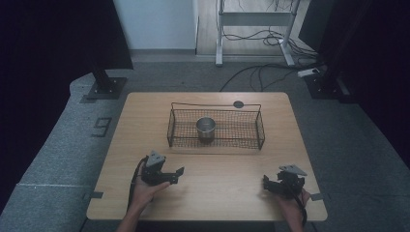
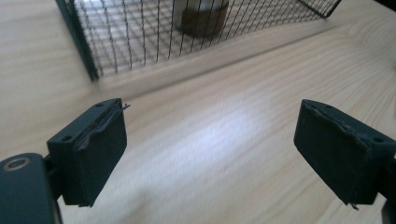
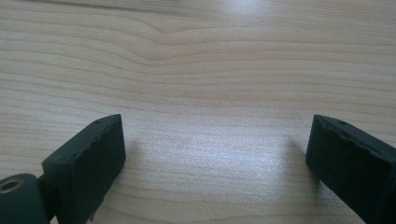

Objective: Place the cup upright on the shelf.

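Two claws rest low over the near edge of the desk: the left claw and the right claw, each with its two black, blocky jaws spread wide and nothing between them. Beyond lies pale, grained wood. Farther back sits one rectangular black wire-mesh basket, holding one upright cylindrical metal cup.

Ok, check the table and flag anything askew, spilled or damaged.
Nothing stands out. The metal cup stands upright inside the wire basket, which sits square on the table. No spills. Both the left gripper and right gripper are open, holding nothing.
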A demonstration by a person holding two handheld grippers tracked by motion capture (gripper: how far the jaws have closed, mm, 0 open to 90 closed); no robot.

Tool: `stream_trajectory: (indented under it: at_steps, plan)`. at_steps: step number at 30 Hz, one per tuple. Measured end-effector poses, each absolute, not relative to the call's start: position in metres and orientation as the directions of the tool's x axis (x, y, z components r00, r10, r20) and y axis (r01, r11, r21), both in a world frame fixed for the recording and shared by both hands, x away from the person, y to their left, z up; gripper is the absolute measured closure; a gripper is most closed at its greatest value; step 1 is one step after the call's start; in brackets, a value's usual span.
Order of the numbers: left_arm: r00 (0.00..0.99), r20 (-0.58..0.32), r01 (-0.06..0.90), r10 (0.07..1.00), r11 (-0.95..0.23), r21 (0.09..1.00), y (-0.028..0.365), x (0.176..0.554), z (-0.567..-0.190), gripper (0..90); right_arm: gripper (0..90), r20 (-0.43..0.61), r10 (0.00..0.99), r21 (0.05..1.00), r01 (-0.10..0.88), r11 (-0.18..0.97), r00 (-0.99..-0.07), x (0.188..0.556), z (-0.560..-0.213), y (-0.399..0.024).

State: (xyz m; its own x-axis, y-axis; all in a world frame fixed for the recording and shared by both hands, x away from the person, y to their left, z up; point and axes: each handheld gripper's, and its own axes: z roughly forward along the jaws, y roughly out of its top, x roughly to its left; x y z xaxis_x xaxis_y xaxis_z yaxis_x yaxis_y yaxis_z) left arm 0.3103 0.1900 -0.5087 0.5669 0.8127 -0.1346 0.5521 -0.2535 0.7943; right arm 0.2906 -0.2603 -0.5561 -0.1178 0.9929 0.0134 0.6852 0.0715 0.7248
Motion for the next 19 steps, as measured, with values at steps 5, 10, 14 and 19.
stream_trajectory:
  at_steps: [5,10,14,19]
  plan:
    - [0.569,-0.146,0.577,0.809,-0.266,0.772,0.198,0.299,-0.522,10.1,4.8,0.013,0.993,0.724,0.686,0.072,-0.118,0.291,-0.556,-0.26]
    - [0.558,-0.152,0.594,0.816,-0.265,0.76,0.204,0.294,-0.531,10.5,4.8,0.013,0.993,0.725,0.685,0.072,-0.118,0.291,-0.556,-0.26]
    - [0.557,-0.153,0.593,0.816,-0.262,0.761,0.205,0.295,-0.531,11.5,4.8,0.013,0.993,0.725,0.685,0.072,-0.118,0.291,-0.556,-0.26]
    - [0.556,-0.151,0.595,0.817,-0.264,0.759,0.204,0.295,-0.532,11.6,5.0,0.01,0.993,0.726,0.684,0.074,-0.118,0.291,-0.556,-0.26]
